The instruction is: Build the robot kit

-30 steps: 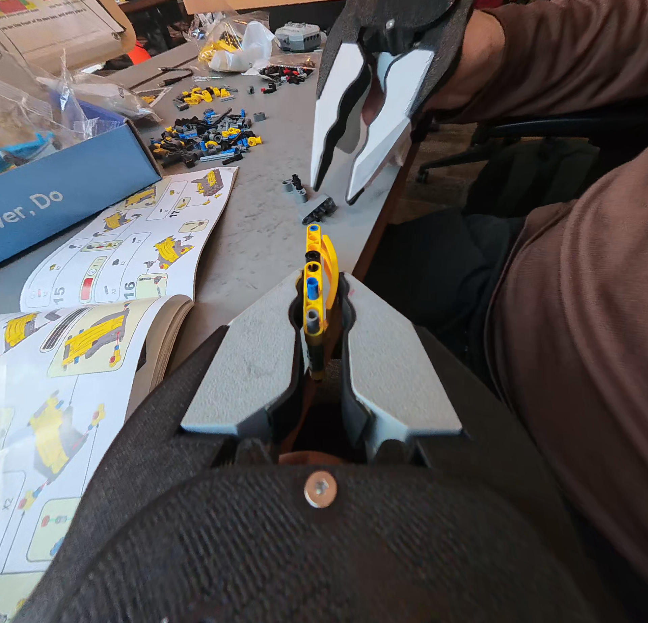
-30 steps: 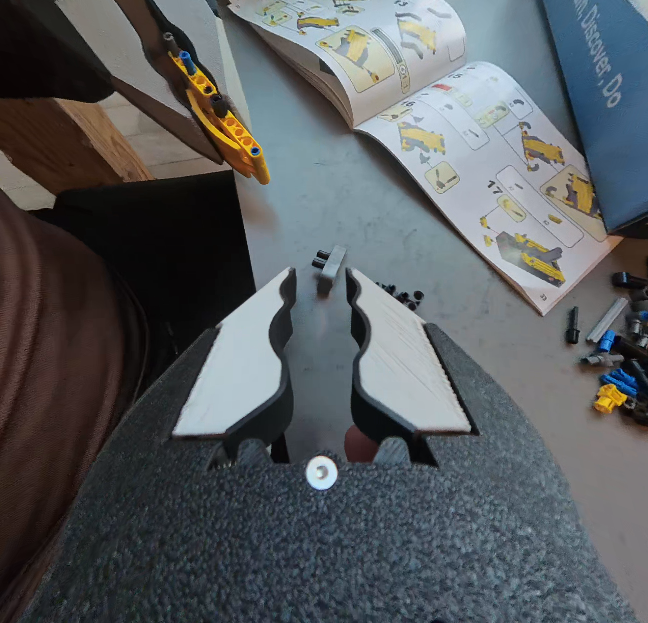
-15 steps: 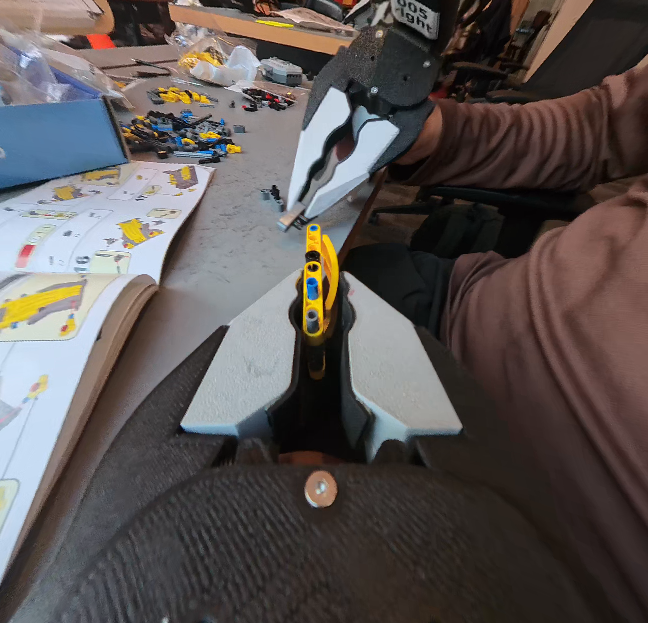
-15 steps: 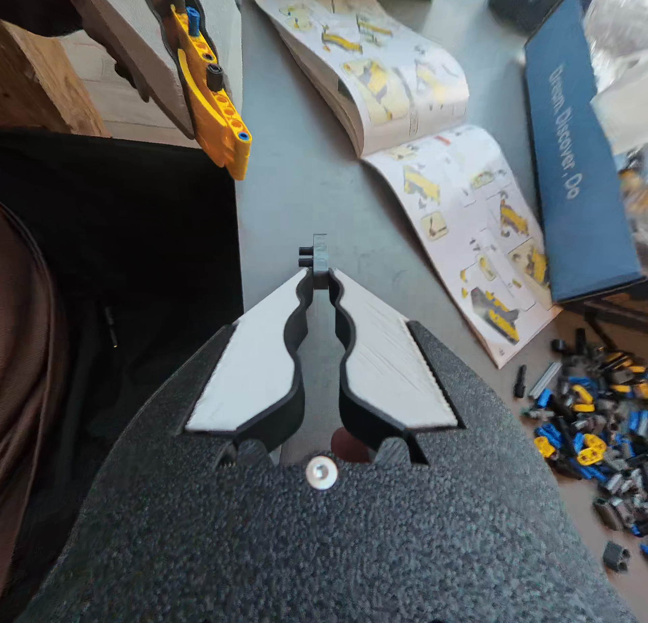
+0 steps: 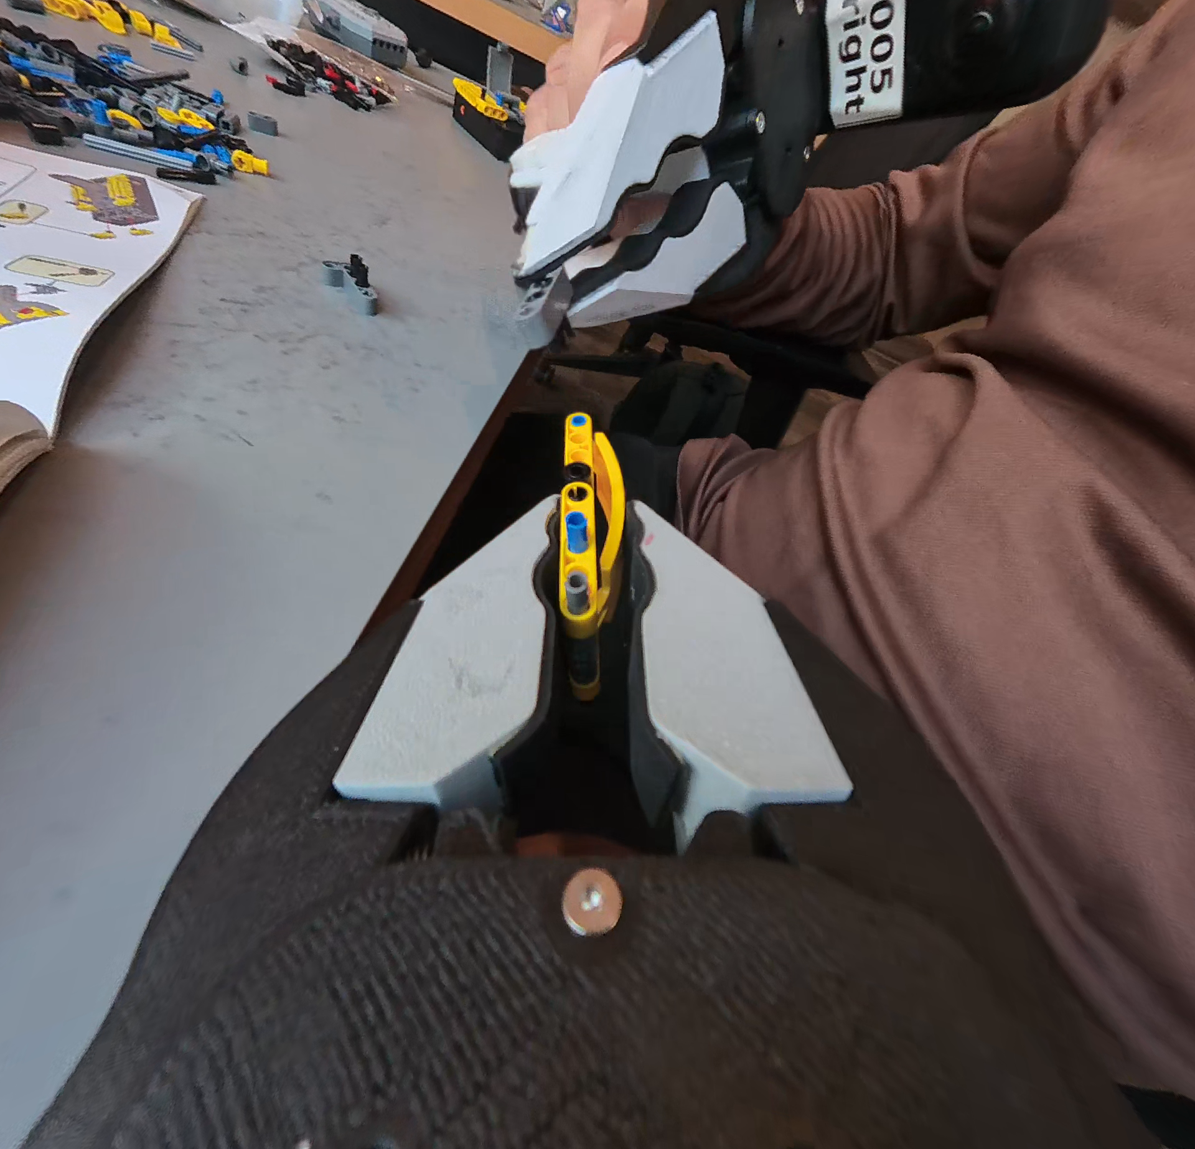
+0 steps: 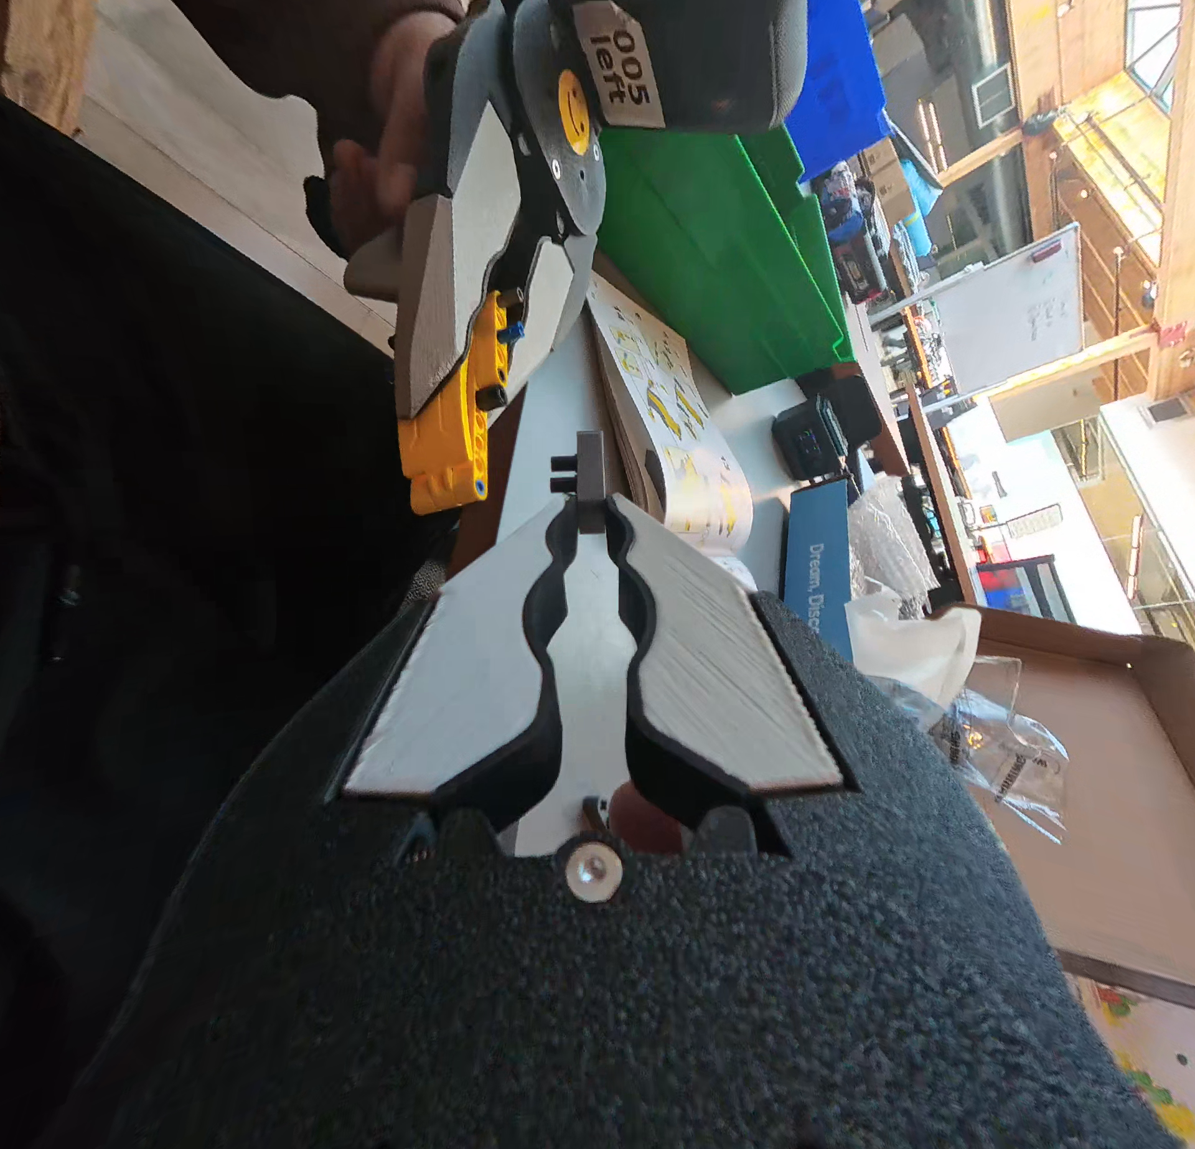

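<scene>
The left gripper (image 5: pixel 592 523) is clamped tight on a yellow beam assembly (image 5: pixel 585 536), fingers pinching it from both sides so the piece pokes out past the fingertips, off the table's edge and above the person's lap. You can see a blue pin (image 5: pixel 575 526) and a grey pin (image 5: pixel 575 591) seated in its holes, with a curved yellow panel behind the beam. Over on the other side, the right gripper (image 6: pixel 590 511) is pinching a small grey connector (image 6: pixel 590 481) right at its fingertips, two black pins (image 6: pixel 561 473) sticking out of the connector's left face. From the right wrist view, the connector sits just beside the yellow beam assembly, close but with a sliver of gap showing between them. The left wrist view catches the right gripper farther off at the grey table's (image 5: pixel 258 471) near edge, the grey piece at its tips. On the table, another small grey piece with black pins (image 5: pixel 352 277) lies alone, an open instruction booklet (image 5: pixel 71 245) is spread to the left, and a loose heap of yellow, blue and black parts (image 5: pixel 129 115) sits farther back. A blue box (image 6: pixel 816 575) stands beyond the booklet, and a brown sleeve (image 5: pixel 970 536) fills the right.
</scene>
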{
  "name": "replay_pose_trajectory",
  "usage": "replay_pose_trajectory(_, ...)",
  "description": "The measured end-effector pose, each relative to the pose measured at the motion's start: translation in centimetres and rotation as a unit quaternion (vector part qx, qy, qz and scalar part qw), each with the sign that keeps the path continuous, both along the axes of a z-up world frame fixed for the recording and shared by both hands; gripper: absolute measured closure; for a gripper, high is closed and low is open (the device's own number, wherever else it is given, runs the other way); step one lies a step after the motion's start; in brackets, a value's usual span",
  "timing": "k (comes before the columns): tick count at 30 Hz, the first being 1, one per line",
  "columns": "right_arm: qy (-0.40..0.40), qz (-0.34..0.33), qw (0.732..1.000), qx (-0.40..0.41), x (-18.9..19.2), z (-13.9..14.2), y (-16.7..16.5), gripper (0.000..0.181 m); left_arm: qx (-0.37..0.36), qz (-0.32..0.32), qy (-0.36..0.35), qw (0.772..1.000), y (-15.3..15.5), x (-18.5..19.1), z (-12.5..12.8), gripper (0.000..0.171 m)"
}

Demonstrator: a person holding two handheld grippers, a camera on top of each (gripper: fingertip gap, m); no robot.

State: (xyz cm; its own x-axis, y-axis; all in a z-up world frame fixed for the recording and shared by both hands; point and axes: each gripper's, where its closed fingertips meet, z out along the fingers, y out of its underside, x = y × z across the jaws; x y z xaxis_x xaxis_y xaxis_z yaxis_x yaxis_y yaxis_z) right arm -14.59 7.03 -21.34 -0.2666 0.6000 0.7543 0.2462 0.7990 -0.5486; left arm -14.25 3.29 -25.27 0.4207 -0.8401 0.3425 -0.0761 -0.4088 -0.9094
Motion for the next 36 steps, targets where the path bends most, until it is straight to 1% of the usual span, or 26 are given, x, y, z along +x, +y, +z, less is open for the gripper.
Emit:
replay_pose_trajectory(4,-0.015,0.029,0.999,0.019,-0.4,-0.6,-1.7,0.174,0.008,-0.002,0.002,1.0,-0.6,0.1,0.1,0.157)
replay_pose_trajectory(8,-0.028,0.045,0.997,0.048,-0.5,-1.2,-2.3,0.174,0.017,0.008,-0.001,1.0,-0.5,-0.1,0.6,0.158)
replay_pose_trajectory(11,-0.031,0.052,0.997,0.044,-0.3,-1.3,-2.6,0.174,0.017,-0.005,-0.005,1.0,-0.9,0.2,0.6,0.158)
replay_pose_trajectory(17,-0.04,0.049,0.995,0.08,0.1,-1.5,-2.9,0.174,0.014,-0.026,-0.005,1.0,-1.1,0.8,0.5,0.157)
replay_pose_trajectory(21,-0.034,0.045,0.992,0.11,0.1,-1.3,-3.0,0.174,0.016,-0.031,-0.009,0.999,-1.3,0.8,0.7,0.158)
replay_pose_trajectory(25,-0.025,0.043,0.99,0.133,0.0,-0.8,-3.2,0.174,0.016,-0.033,-0.032,0.999,-1.4,0.6,1.4,0.158)
replay_pose_trajectory(28,-0.028,0.048,0.987,0.149,0.0,-0.9,-3.3,0.174,0.014,-0.036,-0.03,0.999,-1.5,0.7,1.3,0.158)
replay_pose_trajectory(31,-0.023,0.044,0.987,0.152,0.0,-0.6,-3.3,0.174,0.023,-0.031,-0.027,0.999,-1.4,0.6,1.5,0.158)
replay_pose_trajectory(36,-0.037,0.054,0.987,0.149,0.6,-0.7,-3.6,0.173,0.021,-0.043,-0.034,0.998,-1.7,1.1,1.7,0.158)
